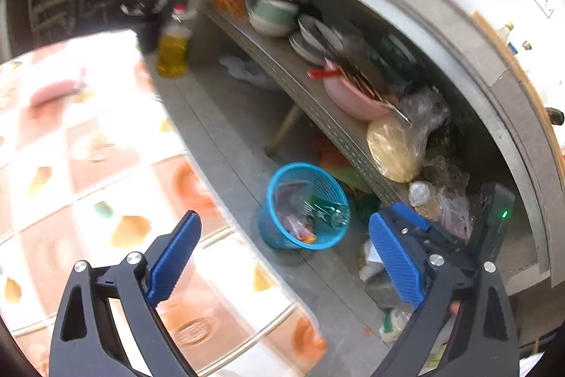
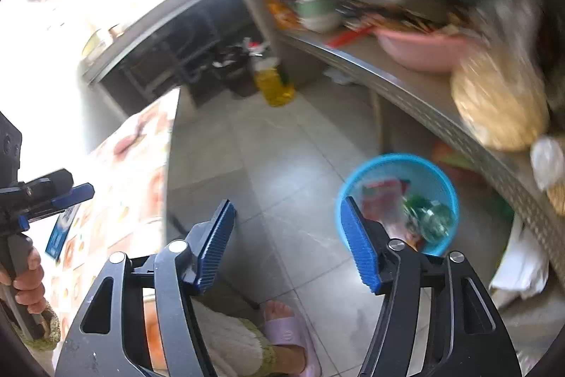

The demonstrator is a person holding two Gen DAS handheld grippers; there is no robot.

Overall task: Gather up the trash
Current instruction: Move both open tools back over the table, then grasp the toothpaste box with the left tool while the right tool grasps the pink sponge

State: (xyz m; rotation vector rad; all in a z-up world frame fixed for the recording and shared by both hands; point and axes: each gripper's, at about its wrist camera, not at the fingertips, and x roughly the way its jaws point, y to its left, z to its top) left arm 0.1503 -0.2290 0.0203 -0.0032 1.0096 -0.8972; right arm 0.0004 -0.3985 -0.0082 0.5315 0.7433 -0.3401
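Observation:
A blue mesh trash basket (image 1: pixel 303 205) stands on the grey floor under a metal shelf; it also shows in the right wrist view (image 2: pixel 399 165). It holds wrappers and a clear green bottle (image 1: pixel 330 212). My left gripper (image 1: pixel 282 257) is open and empty, hovering above the table edge with the basket just beyond its fingers. My right gripper (image 2: pixel 287 242) is open and empty above the floor, its right finger (image 2: pixel 358 244) overlapping the basket's near rim. The left gripper also shows at the left edge of the right wrist view (image 2: pixel 53 193).
A table with a patterned cloth (image 1: pixel 88 165) lies left. A metal shelf (image 1: pixel 317 105) carries bowls, plates, a pink basin (image 1: pixel 353 101) and bagged food. A yellow oil bottle (image 1: pixel 173 48) stands on the floor. Bags lie under the shelf. A foot in a slipper (image 2: pixel 286 334) is below.

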